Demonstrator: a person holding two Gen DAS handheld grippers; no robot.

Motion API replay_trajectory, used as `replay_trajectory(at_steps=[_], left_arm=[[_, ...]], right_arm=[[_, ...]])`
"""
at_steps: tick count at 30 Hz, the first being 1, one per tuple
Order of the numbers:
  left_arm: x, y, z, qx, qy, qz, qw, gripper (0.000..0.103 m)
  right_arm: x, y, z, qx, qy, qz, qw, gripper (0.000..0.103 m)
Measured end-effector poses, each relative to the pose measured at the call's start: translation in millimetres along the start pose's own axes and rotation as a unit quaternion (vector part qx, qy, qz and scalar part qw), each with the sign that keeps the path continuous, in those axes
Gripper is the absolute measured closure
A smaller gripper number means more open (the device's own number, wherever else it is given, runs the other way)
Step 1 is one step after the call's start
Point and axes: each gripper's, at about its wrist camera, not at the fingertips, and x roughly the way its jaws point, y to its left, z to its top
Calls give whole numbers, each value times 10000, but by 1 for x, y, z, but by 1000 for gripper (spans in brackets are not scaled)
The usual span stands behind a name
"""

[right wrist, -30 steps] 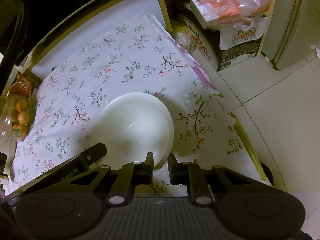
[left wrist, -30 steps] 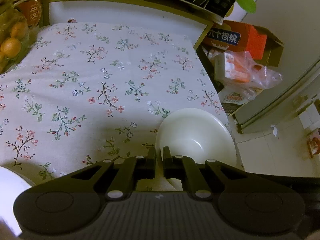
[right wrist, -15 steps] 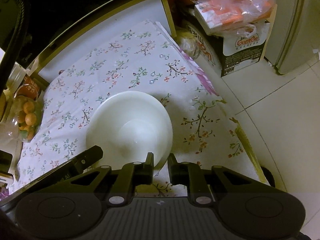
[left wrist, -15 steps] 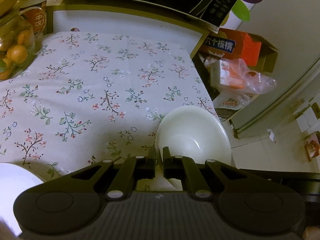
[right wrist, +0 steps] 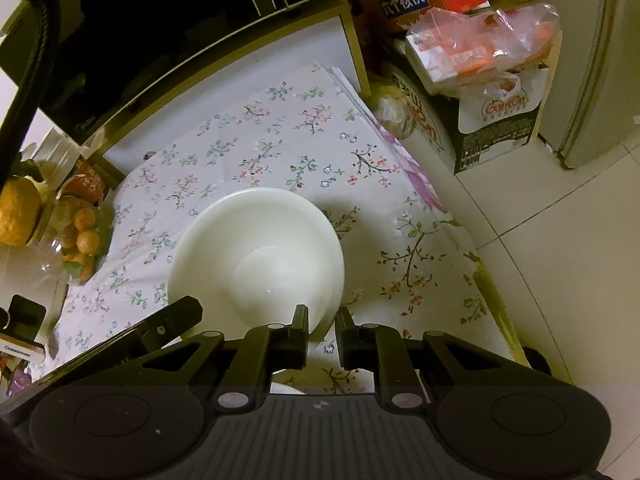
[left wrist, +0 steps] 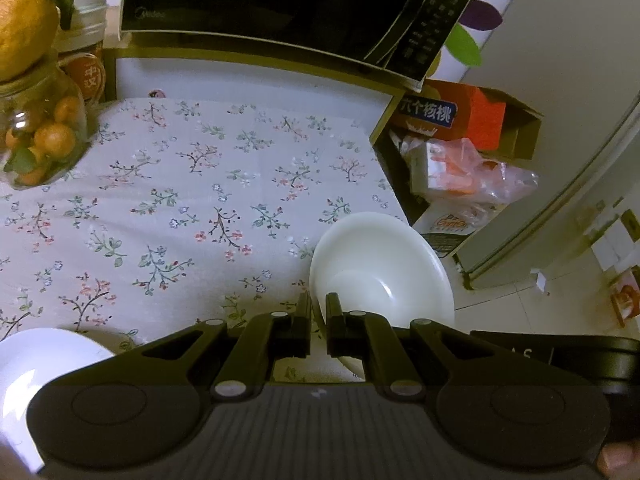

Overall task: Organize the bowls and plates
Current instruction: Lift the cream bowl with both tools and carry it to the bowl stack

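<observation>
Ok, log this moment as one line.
left gripper: shut on white bowl rim | right gripper: shut on same bowl's rim | bowl: over floral cloth | second white dish: on cloth

second white dish [left wrist: 36, 364] cut off lower left

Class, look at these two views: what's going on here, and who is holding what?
A person is working with two handheld grippers over a floral tablecloth. Both grip the same white bowl: the left gripper is shut on its rim at one side, the right gripper on the rim at the near edge. The bowl casts a shadow on the cloth, so it seems lifted clear. Another white dish sits at the lower left. A jar of oranges stands beside a microwave.
</observation>
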Motion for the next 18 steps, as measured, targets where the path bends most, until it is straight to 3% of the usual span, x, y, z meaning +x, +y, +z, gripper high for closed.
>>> replay_trajectory(at_steps=[18], left_arm=[[-40,4,-30,-118,20,-10,9999,97]], right_arm=[[-42,2,-40,-485,-98,490,9976,88]])
